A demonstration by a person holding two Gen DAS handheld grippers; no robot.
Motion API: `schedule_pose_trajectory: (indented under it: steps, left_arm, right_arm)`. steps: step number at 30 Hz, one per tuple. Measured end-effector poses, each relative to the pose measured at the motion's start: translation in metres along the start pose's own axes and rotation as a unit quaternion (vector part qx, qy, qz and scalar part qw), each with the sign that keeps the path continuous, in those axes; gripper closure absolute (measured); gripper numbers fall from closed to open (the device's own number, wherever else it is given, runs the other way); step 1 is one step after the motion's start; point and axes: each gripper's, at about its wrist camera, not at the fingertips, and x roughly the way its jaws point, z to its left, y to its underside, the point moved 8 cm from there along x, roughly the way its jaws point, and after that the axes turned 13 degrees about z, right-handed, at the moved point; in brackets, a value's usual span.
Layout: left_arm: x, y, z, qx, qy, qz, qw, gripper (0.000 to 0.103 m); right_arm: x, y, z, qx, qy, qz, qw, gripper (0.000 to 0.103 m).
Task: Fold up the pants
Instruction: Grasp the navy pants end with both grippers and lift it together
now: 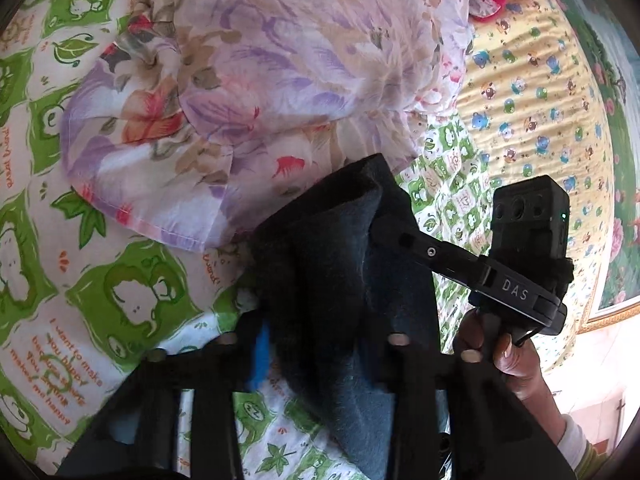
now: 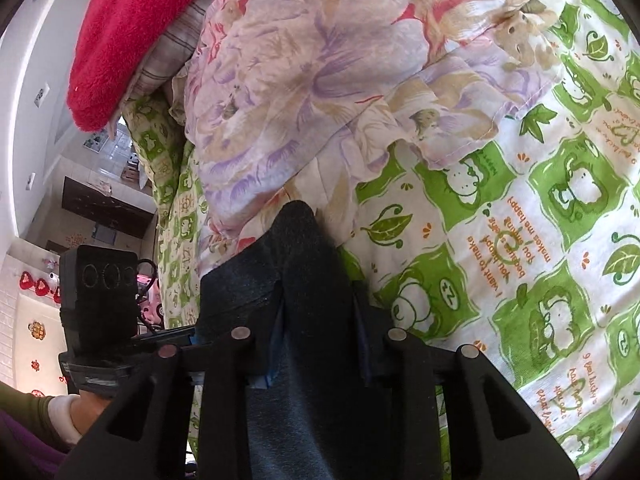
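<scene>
The pants [image 1: 332,264] are dark, fuzzy blue-black cloth, bunched into a raised fold on the bed. In the left wrist view my left gripper [image 1: 328,320] is shut on this fold, and the cloth fills the gap between its fingers. My right gripper [image 1: 384,236] comes in from the right, held by a hand [image 1: 516,356], its tip buried in the same fold. In the right wrist view the pants [image 2: 304,248] stand up between the fingers of my right gripper [image 2: 316,320], which is shut on them. The left gripper's camera block [image 2: 98,296] shows at the left.
A frog-print green and white sheet [image 1: 132,296] covers the bed. A crumpled purple floral quilt [image 1: 280,60] lies just beyond the pants. A yellow animal-print blanket [image 1: 532,92] is at the right. A red fleece [image 2: 132,28] sits on the pile, with the bed edge and room beyond it.
</scene>
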Motion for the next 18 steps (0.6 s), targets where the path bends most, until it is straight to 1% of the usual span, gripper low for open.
schedule_pose_trajectory:
  steps: [2, 5, 8, 11, 15, 18]
  left_arm:
    - [-0.004, 0.0, -0.003, 0.008, 0.007, -0.004, 0.9999, 0.076]
    - [-0.012, 0.002, -0.016, 0.031, 0.005, -0.011, 0.9994, 0.077]
    - [-0.018, 0.005, -0.032, 0.049, 0.008, -0.016, 0.9986, 0.078]
    - [-0.025, 0.008, -0.053, 0.065, 0.02, -0.021, 0.9974, 0.079]
    - [-0.035, 0.018, -0.086, 0.098, 0.031, -0.025, 0.9944, 0.08]
    - [-0.041, 0.03, -0.113, 0.13, 0.035, -0.023, 0.9907, 0.08]
  right_arm:
    - [-0.002, 0.0, 0.002, -0.004, 0.003, -0.005, 1.0, 0.072]
    - [-0.012, 0.001, 0.009, -0.008, 0.001, -0.017, 1.0, 0.072]
    - [-0.03, 0.004, 0.016, -0.014, 0.001, -0.035, 0.999, 0.073]
    - [-0.05, 0.009, 0.023, -0.019, 0.0, -0.053, 0.998, 0.073]
    - [-0.085, 0.025, 0.03, -0.027, -0.004, -0.086, 0.996, 0.073]
    - [-0.114, 0.043, 0.035, -0.032, -0.003, -0.113, 0.993, 0.073]
